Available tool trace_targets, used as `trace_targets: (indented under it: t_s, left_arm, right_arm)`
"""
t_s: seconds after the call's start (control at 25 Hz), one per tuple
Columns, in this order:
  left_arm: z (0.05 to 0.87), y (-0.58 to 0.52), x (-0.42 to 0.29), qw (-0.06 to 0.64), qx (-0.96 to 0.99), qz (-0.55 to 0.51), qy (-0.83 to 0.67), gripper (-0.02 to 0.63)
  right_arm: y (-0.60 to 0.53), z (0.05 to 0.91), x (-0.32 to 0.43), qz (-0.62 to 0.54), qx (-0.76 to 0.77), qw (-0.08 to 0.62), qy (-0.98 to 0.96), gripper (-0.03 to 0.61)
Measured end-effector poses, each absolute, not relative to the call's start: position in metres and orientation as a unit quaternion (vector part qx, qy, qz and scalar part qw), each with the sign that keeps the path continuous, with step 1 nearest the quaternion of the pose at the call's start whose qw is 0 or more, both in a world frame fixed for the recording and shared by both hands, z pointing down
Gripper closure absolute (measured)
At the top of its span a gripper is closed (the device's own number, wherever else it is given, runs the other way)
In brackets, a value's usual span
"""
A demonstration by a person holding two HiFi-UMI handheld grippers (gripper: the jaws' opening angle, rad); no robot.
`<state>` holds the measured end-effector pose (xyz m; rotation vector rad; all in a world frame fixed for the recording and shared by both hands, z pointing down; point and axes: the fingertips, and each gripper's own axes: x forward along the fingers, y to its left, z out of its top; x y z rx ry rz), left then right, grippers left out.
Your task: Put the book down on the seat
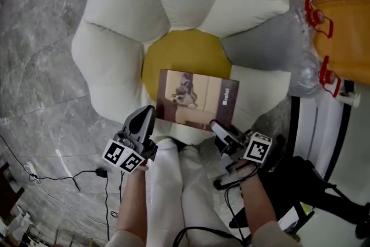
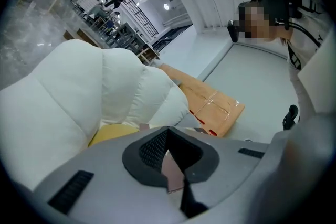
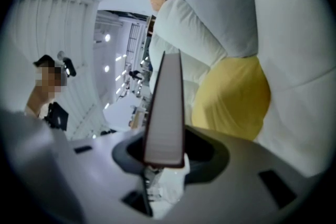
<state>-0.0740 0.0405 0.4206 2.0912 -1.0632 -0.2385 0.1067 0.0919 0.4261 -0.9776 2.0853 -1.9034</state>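
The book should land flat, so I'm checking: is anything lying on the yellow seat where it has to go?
Nothing visible. The book, gripped by the left gripper and right gripper, is over the yellow seat, whose visible part is bare; the patch under the book is hidden.

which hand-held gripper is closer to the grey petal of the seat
Right. The right hand-held gripper grips the book on the grey petal's side; the left hand-held gripper grips the other side, farther off.
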Motion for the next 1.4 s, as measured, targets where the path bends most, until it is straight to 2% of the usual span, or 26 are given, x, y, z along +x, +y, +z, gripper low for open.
trace_targets:
  t_s: [0.56,1.4]
  left_arm:
    - [0.477,0.016,-0.073,0.39,0.81,-0.094,-0.426,0.591]
    - [0.504,-0.029,-0.06,0.38,0.804,-0.121,-0.441,0.591]
  right_arm:
    - [0.055,0.488,0.096,-0.634,-0.302,0.031,0.711,0.423]
    - [0.006,0.532,0.1,-0.64,-0.261,0.029,0.722,0.423]
